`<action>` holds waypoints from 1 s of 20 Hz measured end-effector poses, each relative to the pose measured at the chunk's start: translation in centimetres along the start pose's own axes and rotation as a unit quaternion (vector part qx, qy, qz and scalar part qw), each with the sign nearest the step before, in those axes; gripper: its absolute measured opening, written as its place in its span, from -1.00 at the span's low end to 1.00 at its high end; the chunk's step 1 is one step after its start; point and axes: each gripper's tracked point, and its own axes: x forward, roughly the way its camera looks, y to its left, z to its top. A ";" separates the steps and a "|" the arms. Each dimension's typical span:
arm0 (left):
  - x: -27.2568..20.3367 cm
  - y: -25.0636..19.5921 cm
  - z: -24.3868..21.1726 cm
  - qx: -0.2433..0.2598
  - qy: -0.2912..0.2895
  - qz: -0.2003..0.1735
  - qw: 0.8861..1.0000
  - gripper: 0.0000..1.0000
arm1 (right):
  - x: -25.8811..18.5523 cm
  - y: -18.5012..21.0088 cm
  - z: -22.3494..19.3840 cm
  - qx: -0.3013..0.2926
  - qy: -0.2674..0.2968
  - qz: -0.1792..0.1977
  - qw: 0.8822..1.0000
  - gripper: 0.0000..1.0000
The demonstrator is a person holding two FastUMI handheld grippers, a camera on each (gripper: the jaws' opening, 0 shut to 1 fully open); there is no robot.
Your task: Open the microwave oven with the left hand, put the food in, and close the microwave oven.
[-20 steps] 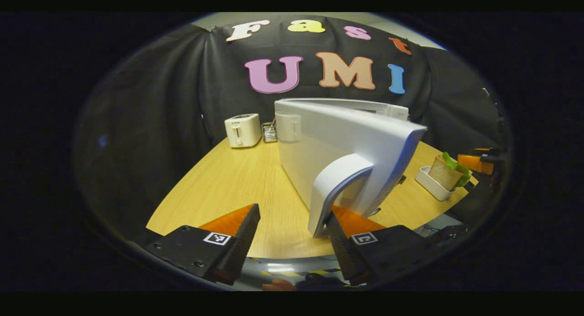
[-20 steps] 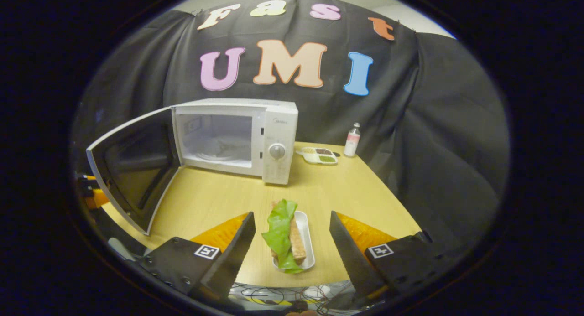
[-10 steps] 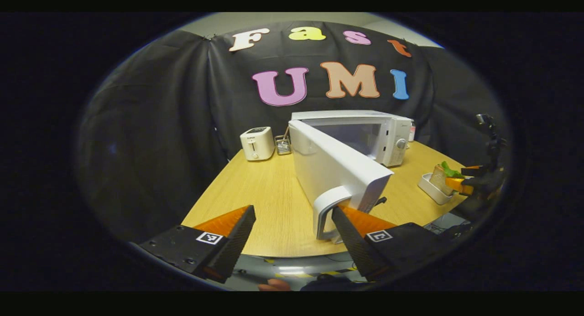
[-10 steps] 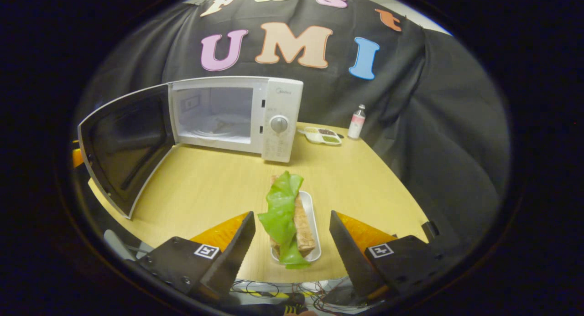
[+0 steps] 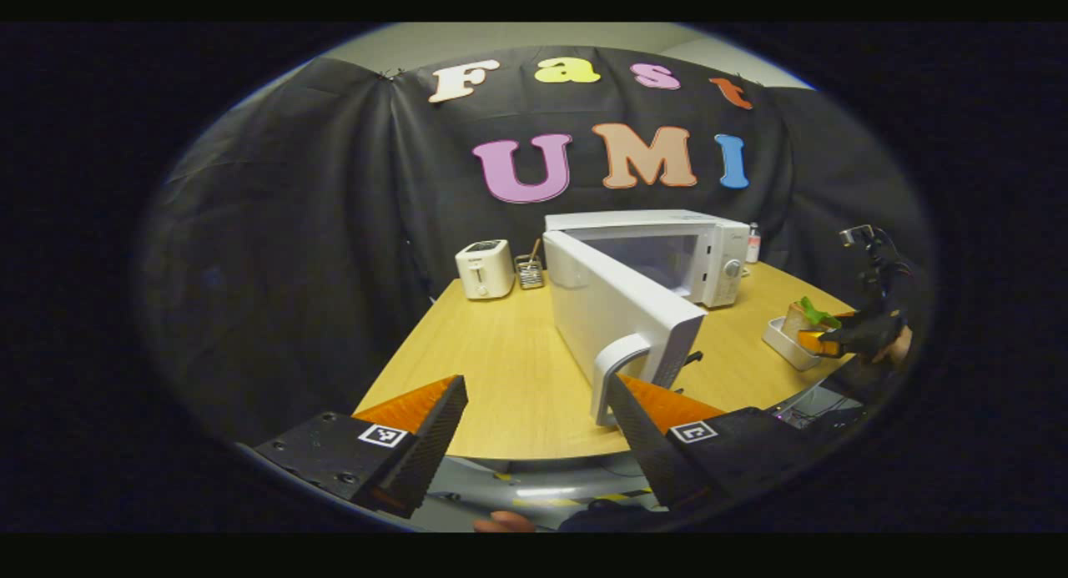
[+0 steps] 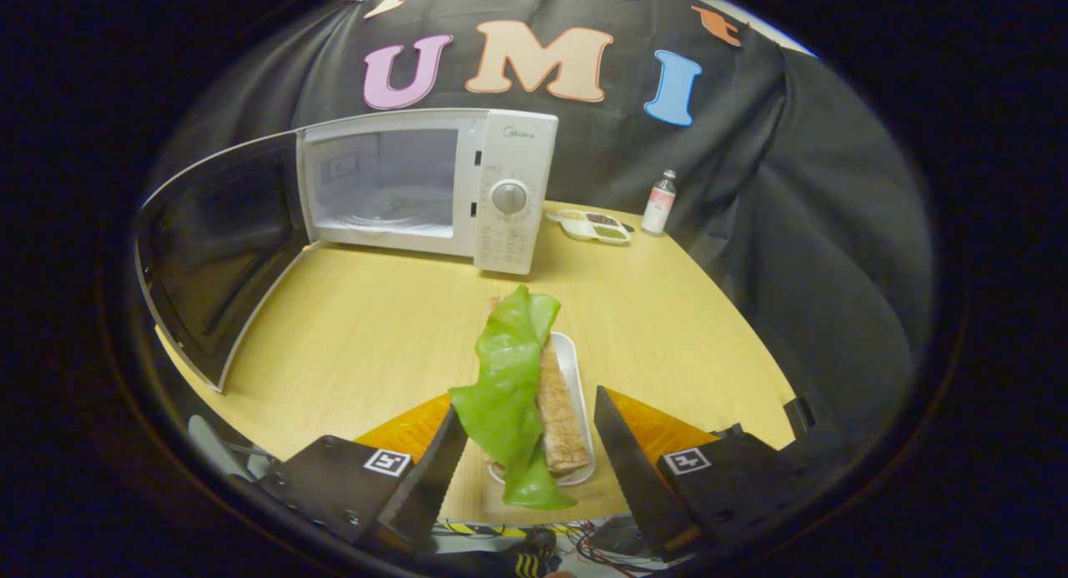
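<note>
Pulling back from the door, your left gripper (image 5: 534,432) now sits farther from the microwave (image 5: 659,253) than it did a second ago: the curved handle (image 5: 613,378), which loomed large between the fingers then, has shrunk and lies just beside the right-hand finger, and I cannot tell whether they touch. Those fingers are spread wide with nothing between them. The door (image 5: 622,307) stands swung out over the table (image 5: 501,369), so the opening step looks done and your left hand's next job is likely the closing.

Moving right, the toaster (image 5: 485,268) and a small rack sit at the back, well clear of the work.

Your right gripper (image 6: 524,453) has come in on the food over the same second; the sandwich (image 6: 557,407) with its big green lettuce leaf (image 6: 505,382) now reaches down between the fingers, where before it lay ahead of them. The fingers are apart, one either side of the white tray (image 6: 576,361), not yet pressing on it. That suggests the grasp comes next.

The food rests on the table's near edge, standing on edge in its narrow tray, leaf flopping loosely over the left side and past the front rim; it will likely shift if squeezed. The oven cavity (image 6: 388,186) is empty and lit.
</note>
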 end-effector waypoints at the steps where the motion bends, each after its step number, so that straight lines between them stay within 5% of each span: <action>1: -0.3 0.8 -0.1 -0.002 0.004 0.010 1.000 0.96 | 0.1 0.2 -0.2 -0.004 0.002 -0.001 1.000 0.82; 3: -0.9 2.1 0.8 -0.026 -0.001 0.029 0.999 0.96 | 0.2 0.1 -0.2 -0.011 -0.001 -0.005 1.000 0.93; 5: -1.8 3.2 3.7 -0.050 -0.041 0.045 0.997 0.97 | 0.5 0.4 -0.6 -0.014 0.007 -0.004 1.000 0.24; 7: -2.7 4.9 7.5 -0.061 -0.091 0.067 0.992 1.00 | 0.5 0.9 -0.7 -0.013 0.013 0.004 1.000 0.23; 8: -3.2 5.6 9.0 -0.057 -0.112 0.077 0.989 0.95 | 0.3 1.2 -0.8 -0.009 0.017 0.008 1.000 -0.05; 11: -3.7 6.3 12.7 -0.016 -0.168 0.097 0.981 0.94 | 0.8 1.3 -0.8 -0.016 0.021 0.012 1.000 0.05; 12: -3.8 5.8 13.8 -0.006 -0.183 0.096 0.978 1.00 | 0.7 1.4 -0.9 -0.019 0.020 0.013 1.000 -0.17; 13: -3.6 5.2 14.4 -0.006 -0.193 0.092 0.977 1.00 | 0.8 1.3 -1.0 -0.021 0.015 0.013 1.000 -0.30; 14: -3.4 4.4 14.9 -0.015 -0.197 0.084 0.977 1.00 | 0.9 1.3 -1.1 -0.020 0.014 0.011 1.000 -0.17; 18: -2.5 2.1 15.6 -0.062 -0.205 0.062 0.975 0.94 | 0.5 1.1 -0.4 -0.017 0.010 0.001 1.000 -0.36; 20: -2.2 1.5 16.1 -0.060 -0.210 0.054 0.974 1.00 | 0.2 1.3 0.9 -0.016 -0.005 0.005 1.000 -0.27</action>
